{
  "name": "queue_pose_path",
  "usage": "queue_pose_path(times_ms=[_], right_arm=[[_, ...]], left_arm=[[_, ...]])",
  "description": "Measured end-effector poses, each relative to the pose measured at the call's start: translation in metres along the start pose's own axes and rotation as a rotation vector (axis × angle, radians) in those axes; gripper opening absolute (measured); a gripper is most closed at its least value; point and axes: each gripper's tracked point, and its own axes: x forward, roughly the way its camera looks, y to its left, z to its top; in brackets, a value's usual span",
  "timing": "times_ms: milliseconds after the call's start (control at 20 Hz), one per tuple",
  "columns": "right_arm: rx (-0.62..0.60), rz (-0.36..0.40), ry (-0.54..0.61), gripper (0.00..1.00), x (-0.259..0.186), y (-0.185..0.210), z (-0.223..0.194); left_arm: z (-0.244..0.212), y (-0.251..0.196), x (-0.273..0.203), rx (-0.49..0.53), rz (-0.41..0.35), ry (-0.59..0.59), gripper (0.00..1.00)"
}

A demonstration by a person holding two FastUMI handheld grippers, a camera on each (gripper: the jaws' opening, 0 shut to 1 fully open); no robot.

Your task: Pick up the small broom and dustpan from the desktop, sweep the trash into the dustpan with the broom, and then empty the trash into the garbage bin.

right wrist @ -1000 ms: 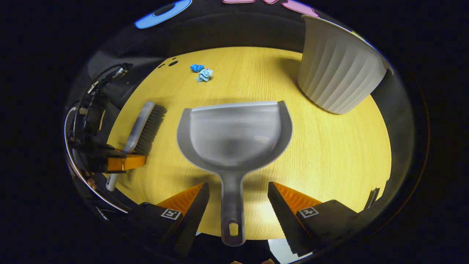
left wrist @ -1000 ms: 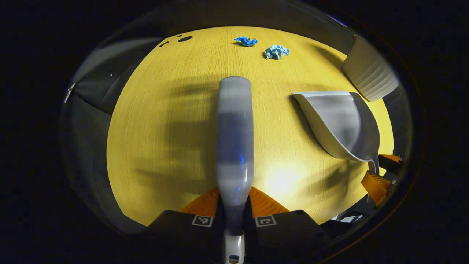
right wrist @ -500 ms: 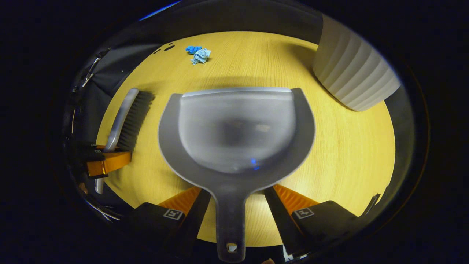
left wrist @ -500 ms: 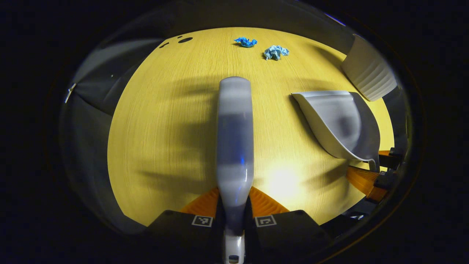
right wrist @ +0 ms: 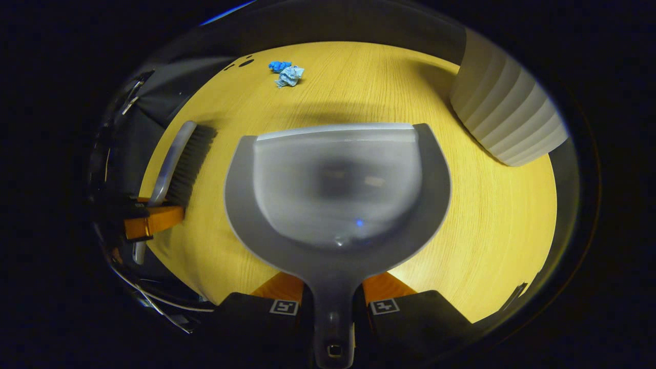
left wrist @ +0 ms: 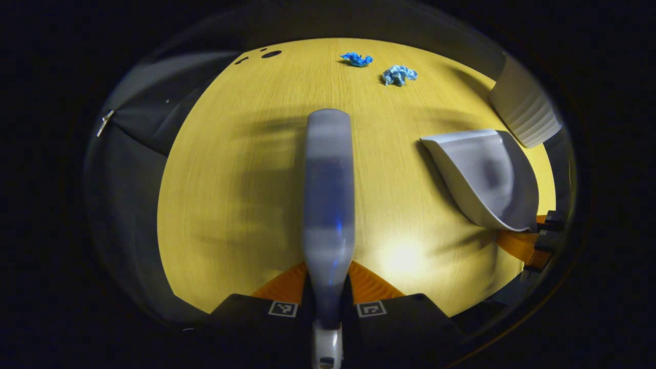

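The left tool (left wrist: 328, 287) is clamped on the handle of the small broom (left wrist: 328, 189), both fingers pressing its sides, and the broom runs straight ahead above the desk (left wrist: 230, 169). The right tool (right wrist: 333, 302) is likewise closed on the dustpan (right wrist: 335, 189), gripping its handle, with the pan's open mouth facing the far edge of the desk. In the right gripper view the broom (right wrist: 177, 161) lies near the left edge of the desk with its bristles turned toward the dustpan, and the left tool (right wrist: 151, 221) grips its handle there. In the left gripper view the dustpan (left wrist: 487, 177) sits by the right edge, with the right tool (left wrist: 528, 243) at its handle. The ribbed white garbage bin (right wrist: 507, 118) stands at the far right corner of the desk. Two crumpled blue scraps of trash (left wrist: 398, 75) (left wrist: 357, 59) lie close together near the far edge, well apart from broom and dustpan.
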Motion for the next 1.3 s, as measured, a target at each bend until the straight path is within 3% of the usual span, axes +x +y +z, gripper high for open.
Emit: queue_pose_path(times_ms=[50, 100, 150, 400, 750, 950, 1150, 1300], right_arm=[[-0.018, 0.005, 0.006, 0.35, -0.004, -0.002, -0.004], [-0.038, 0.008, 0.009, 0.44, -0.007, -0.005, -0.009], [-0.064, 0.005, 0.011, 0.35, -0.01, -0.008, -0.013], [-0.134, -0.007, -0.011, 0.35, -0.023, -0.023, -0.021], [-0.15, 0.017, -0.051, 0.35, -0.05, -0.025, -0.014], [-0.155, -0.014, -0.044, 0.35, -0.048, -0.033, -0.018], [-0.126, -0.026, -0.05, 0.36, -0.036, -0.034, -0.005], [-0.14, -0.032, -0.046, 0.36, -0.027, -0.038, 0.001]], left_arm=[[0.003, 0.005, 0.0, -0.009, -0.003, -0.001, 0.27], [0.009, 0.011, 0.0, -0.019, -0.001, -0.004, 0.27], [0.015, 0.019, 0.0, -0.019, 0.004, -0.009, 0.27], [0.069, 0.067, 0.009, 0.06, 0.054, -0.034, 0.27], [0.164, 0.079, 0.034, 0.245, 0.081, -0.053, 0.27], [0.218, 0.072, 0.044, 0.38, 0.122, -0.062, 0.27], [0.278, 0.059, 0.058, 0.622, 0.192, -0.081, 0.27], [0.296, 0.036, 0.061, 0.77, 0.173, -0.077, 0.27]])
